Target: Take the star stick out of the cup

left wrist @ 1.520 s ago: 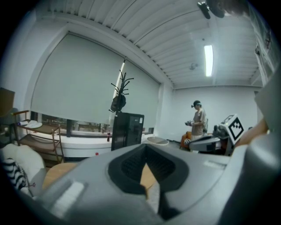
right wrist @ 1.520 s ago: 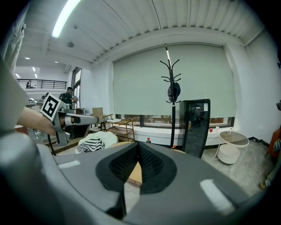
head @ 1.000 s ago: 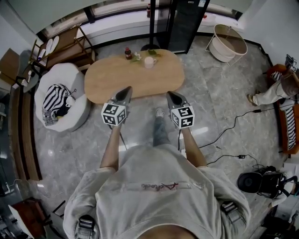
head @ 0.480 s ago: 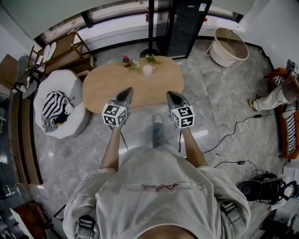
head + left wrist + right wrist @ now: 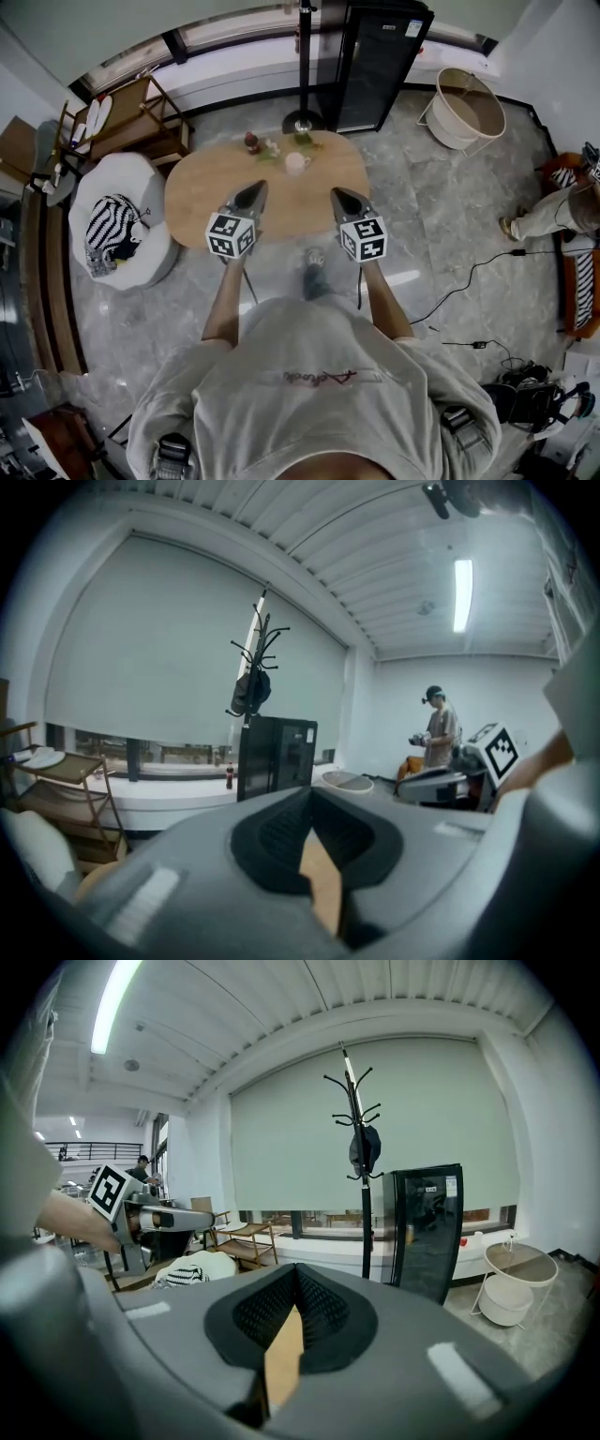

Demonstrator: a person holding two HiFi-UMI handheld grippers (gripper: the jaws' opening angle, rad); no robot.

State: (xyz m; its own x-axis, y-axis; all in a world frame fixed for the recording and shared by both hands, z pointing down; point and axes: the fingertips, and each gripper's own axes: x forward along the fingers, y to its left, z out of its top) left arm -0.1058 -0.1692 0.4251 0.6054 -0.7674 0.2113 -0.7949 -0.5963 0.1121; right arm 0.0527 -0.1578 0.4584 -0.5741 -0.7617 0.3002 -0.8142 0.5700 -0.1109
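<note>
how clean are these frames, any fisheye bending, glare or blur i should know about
Head view: strong fisheye, dark corners, and a bright glare patch on the glossy floor. Left gripper view: ceiling light blown out, left gripper soft up close. Right gripper view: same bending, right gripper blurred.

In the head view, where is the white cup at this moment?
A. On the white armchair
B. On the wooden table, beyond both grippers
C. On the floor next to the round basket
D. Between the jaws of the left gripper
B. The white cup stands on the far part of the wooden table, ahead of the left gripper and the right gripper. Both have their jaws together and hold nothing.
</note>
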